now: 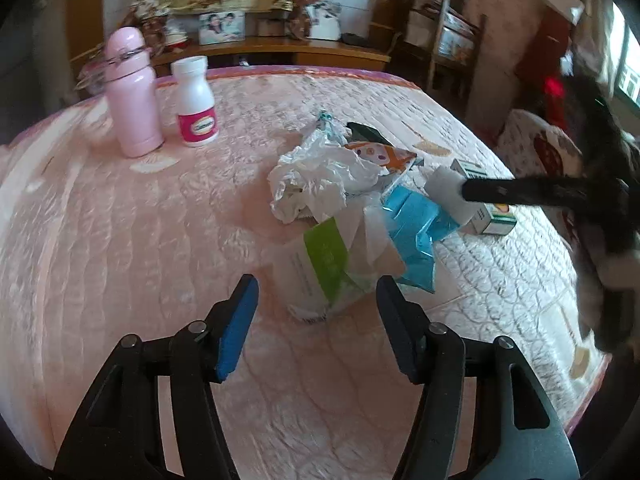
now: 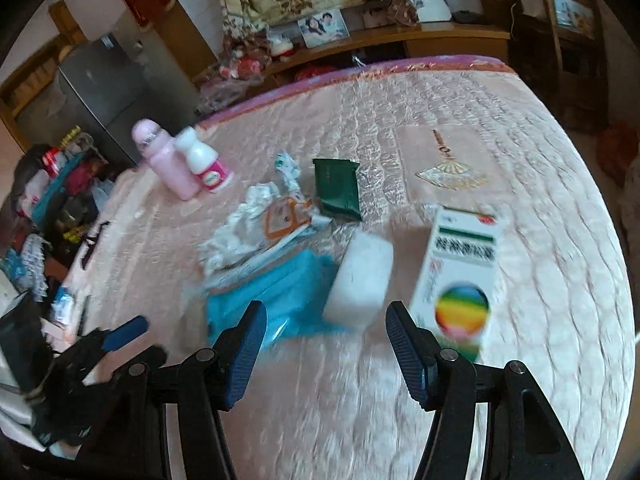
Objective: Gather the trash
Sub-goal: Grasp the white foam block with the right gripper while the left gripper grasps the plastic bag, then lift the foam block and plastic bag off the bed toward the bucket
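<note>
Here, a heap of trash lies near the middle of a quilted, satiny pink mattress (image 1: 120, 240). In the left wrist view the left gripper (image 1: 318, 296) hovers with its blue-padded jaws moderately wide and nothing between them, just near of a soft clear tissue pack with a green stripe (image 1: 324, 268). Beyond it sit a crumpled white plastic bag (image 1: 320, 180), a glossy blue plastic wrapper (image 1: 412, 220) and a flat orange-and-white printed sachet (image 1: 384, 156). At far left stand a smooth pink cylindrical bottle (image 1: 132, 96) and a white plastic pill bottle with a magenta label (image 1: 196, 100), just beside each other. In the right wrist view the right gripper (image 2: 326, 332) is likewise parted and empty, close to a matte white rectangular block (image 2: 360, 276); a white cardboard medicine box with a rainbow circle (image 2: 460, 272) lies to its right, and a dark green foil packet (image 2: 338, 192) lies farther off
</note>
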{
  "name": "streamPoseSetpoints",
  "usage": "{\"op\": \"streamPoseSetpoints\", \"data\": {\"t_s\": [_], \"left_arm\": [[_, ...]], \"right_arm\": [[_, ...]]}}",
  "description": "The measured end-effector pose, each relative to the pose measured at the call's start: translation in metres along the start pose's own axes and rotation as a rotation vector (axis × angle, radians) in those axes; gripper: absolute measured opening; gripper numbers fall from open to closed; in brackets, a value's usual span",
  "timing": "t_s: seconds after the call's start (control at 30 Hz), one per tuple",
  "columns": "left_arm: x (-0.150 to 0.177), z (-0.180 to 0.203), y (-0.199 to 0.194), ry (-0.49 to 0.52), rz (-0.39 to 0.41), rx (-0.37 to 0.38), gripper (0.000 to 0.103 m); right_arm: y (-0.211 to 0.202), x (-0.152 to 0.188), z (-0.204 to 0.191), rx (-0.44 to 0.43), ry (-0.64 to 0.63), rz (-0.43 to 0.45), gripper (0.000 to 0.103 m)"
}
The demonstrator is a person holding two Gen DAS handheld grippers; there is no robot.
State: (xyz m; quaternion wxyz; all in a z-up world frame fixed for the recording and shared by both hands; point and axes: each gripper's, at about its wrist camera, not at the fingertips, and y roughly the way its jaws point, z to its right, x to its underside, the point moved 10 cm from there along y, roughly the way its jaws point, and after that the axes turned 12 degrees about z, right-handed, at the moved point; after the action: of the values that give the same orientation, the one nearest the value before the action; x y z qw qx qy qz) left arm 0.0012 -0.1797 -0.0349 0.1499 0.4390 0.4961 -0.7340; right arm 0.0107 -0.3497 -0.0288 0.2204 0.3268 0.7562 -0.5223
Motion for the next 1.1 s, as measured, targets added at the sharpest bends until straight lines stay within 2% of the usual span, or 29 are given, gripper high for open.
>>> {"op": "streamPoseSetpoints", "data": {"t_s": [0.13, 0.23, 0.33, 0.37, 0.4, 0.47, 0.5, 0.6, 0.7, 0.9, 1.1], "left_arm": [[0.001, 0.006, 0.018, 0.069, -0.025, 0.076, 0.063], [0.001, 0.009, 0.029, 0.113, -0.041, 0.115, 0.063], [0.0, 0.009, 0.038, 0.099, -0.048, 0.151, 0.063], [-0.001, 0.008, 0.039, 0.083, -0.05, 0.162, 0.063], [-0.001, 0.007, 0.039, 0.064, -0.052, 0.173, 0.062], [0.0, 0.006, 0.037, 0.042, -0.05, 0.186, 0.053], [0.002, 0.006, 0.036, 0.037, -0.055, 0.19, 0.043], [0.004, 0.008, 0.028, 0.047, -0.056, 0.18, 0.026], [0.006, 0.009, 0.017, 0.03, -0.059, 0.163, 0.02], [0.007, 0.008, -0.013, -0.012, -0.033, 0.135, 0.017], [0.008, 0.027, -0.041, 0.0, -0.001, 0.122, 0.017]], "right_arm": [[0.026, -0.003, 0.009, 0.042, -0.019, -0.041, 0.06], [0.034, -0.002, 0.01, 0.033, -0.018, -0.052, 0.06], [0.04, -0.002, 0.007, 0.025, -0.031, -0.053, 0.06], [0.042, -0.002, 0.007, 0.023, -0.03, -0.052, 0.058], [0.043, -0.001, 0.007, 0.025, -0.032, -0.044, 0.049], [0.042, -0.003, 0.007, 0.025, -0.039, -0.022, 0.041], [0.041, -0.004, 0.006, 0.018, -0.038, -0.014, 0.031], [0.032, -0.005, 0.001, -0.007, -0.042, -0.002, 0.029], [0.016, 0.0, -0.008, -0.025, -0.079, 0.011, 0.029], [-0.029, 0.011, -0.015, -0.074, -0.066, 0.06, 0.029], [-0.064, 0.035, -0.01, -0.082, -0.043, 0.072, 0.029]]}}
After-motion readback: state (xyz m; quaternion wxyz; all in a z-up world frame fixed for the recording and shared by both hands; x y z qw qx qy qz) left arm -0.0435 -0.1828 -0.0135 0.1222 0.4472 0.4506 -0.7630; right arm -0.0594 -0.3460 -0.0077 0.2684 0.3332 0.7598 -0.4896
